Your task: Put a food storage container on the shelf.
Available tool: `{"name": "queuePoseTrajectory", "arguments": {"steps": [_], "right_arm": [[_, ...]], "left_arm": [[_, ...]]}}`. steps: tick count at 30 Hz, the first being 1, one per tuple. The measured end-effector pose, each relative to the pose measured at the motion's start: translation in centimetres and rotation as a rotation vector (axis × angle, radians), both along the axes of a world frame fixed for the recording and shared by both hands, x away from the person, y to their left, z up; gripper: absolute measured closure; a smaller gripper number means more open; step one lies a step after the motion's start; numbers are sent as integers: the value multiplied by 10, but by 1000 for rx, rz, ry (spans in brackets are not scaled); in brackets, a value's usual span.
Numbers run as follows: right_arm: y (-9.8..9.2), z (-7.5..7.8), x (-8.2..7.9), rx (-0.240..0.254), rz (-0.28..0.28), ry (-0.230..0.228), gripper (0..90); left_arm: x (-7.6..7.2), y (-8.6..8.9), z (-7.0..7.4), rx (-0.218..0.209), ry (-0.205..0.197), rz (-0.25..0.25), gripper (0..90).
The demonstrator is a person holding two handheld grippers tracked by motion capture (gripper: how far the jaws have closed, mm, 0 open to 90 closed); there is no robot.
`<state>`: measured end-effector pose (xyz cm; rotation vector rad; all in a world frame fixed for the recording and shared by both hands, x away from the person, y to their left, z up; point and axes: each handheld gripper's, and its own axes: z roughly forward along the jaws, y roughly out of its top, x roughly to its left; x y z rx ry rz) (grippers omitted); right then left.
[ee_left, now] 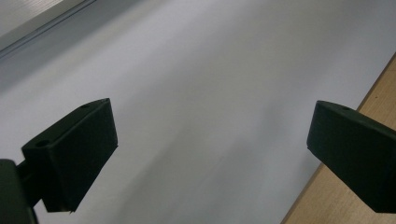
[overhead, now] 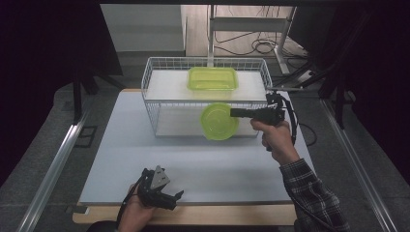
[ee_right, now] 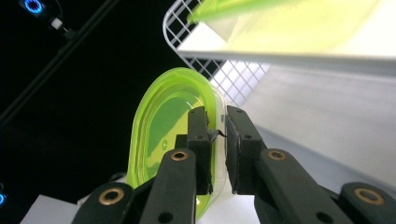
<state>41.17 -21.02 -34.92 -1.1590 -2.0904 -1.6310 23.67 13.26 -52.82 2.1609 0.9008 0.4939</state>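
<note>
- Where the high view looks down on the white table (overhead: 193, 169), the right gripper (overhead: 235, 113) pinches the rim of a round green lid (overhead: 218, 122), held up in front of the wire basket (overhead: 157, 99); its face tilts toward the camera. A rectangular green container (overhead: 212, 78) lies in the basket, long axis left to right. The left gripper (overhead: 175, 198) rests near the table's front edge.
- Seen in the left gripper view, the jaws stand wide apart over bare tabletop (ee_left: 210, 70).
- Along the right gripper view, the lid (ee_right: 163, 130) stands on edge, clamped at its rim.

The wire basket (overhead: 155, 104) is blocking the counter's (overhead: 135, 164) far half, its shelf carrying a green container (overhead: 212, 78), while bare counter in front of the basket is lying passable.
</note>
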Motion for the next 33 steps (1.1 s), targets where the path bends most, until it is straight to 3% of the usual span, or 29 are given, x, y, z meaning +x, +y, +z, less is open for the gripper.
{"name": "queuePoseTrajectory", "arguments": {"steps": [15, 33], "right_arm": [[9, 46, 16, 30, -78, -82, 808], [22, 72, 47, 36, -204, -128, 808]], "left_arm": [[0, 0, 0, -3, 2, -3, 16], [-1, 0, 0, -9, 8, -6, 16]]}}
